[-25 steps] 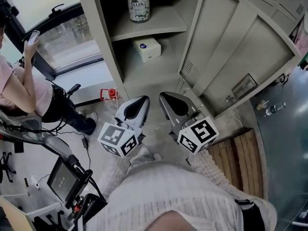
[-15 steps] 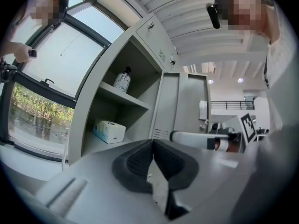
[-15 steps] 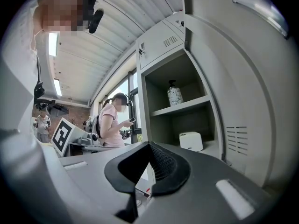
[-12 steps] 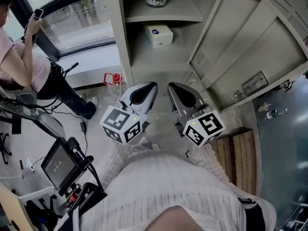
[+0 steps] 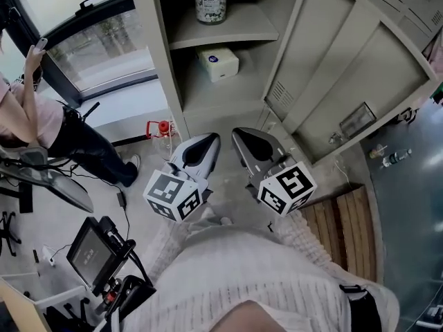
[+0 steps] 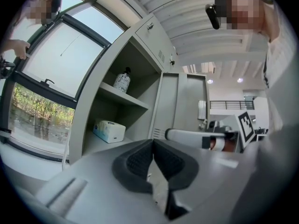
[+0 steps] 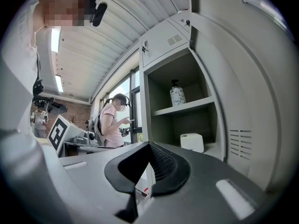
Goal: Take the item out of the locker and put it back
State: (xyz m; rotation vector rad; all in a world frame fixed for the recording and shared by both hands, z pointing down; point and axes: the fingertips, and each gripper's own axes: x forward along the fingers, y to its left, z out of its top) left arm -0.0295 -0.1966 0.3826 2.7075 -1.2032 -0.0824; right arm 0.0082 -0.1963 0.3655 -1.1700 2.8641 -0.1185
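Locker (image 5: 156,54): stood open, with two shelves in view.
Door (image 5: 346,68): was swung out to the right.
Bottle (image 5: 210,2): stood upright on the upper shelf (image 5: 242,30), about midway between its side edges and back from its front edge.
Box (image 5: 219,63): white, lay on the lower shelf (image 5: 208,95), nearer its back edge than its front edge.
Left gripper (image 5: 205,144): was held outside the locker, short of the lower shelf's front edge; its jaws were closed together with nothing between them.
Right gripper (image 5: 243,138): was just beside the left one and apart from it; its jaws were likewise closed and empty.
Bystander (image 5: 28,116): stood at the window, left of the locker, with a phone (image 5: 39,44) raised.
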